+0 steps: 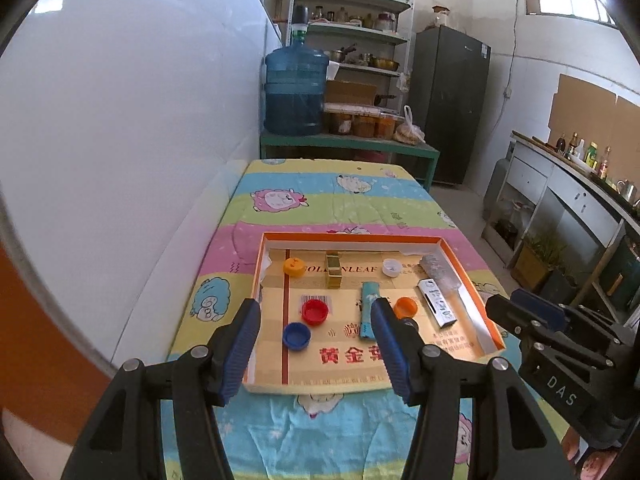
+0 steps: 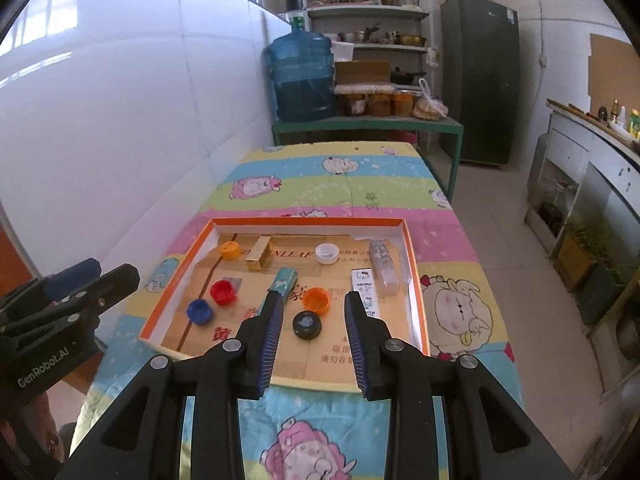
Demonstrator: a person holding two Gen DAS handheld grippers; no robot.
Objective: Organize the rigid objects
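- The left gripper (image 1: 316, 312) is being held spread above the tray (image 1: 472, 276).
- The right gripper (image 2: 314, 306) is being held spread, the black cap (image 2: 307, 325) lying at 6 o'clock of the orange cap (image 2: 316, 300).

"GenRobot.AI" on left claw (image 2: 92, 280)

Cartoon-sheep cloth (image 1: 320, 200) covers the table. Beyond its far end, a green bench (image 1: 348, 146) carries a blue water jug (image 1: 295, 90) and amber jars (image 1: 364, 124); a cluttered shelf rack (image 1: 356, 32) rises behind. Dark fridge (image 1: 450, 104) stands right of the rack; bottles (image 1: 584, 154) line the right-hand counter.
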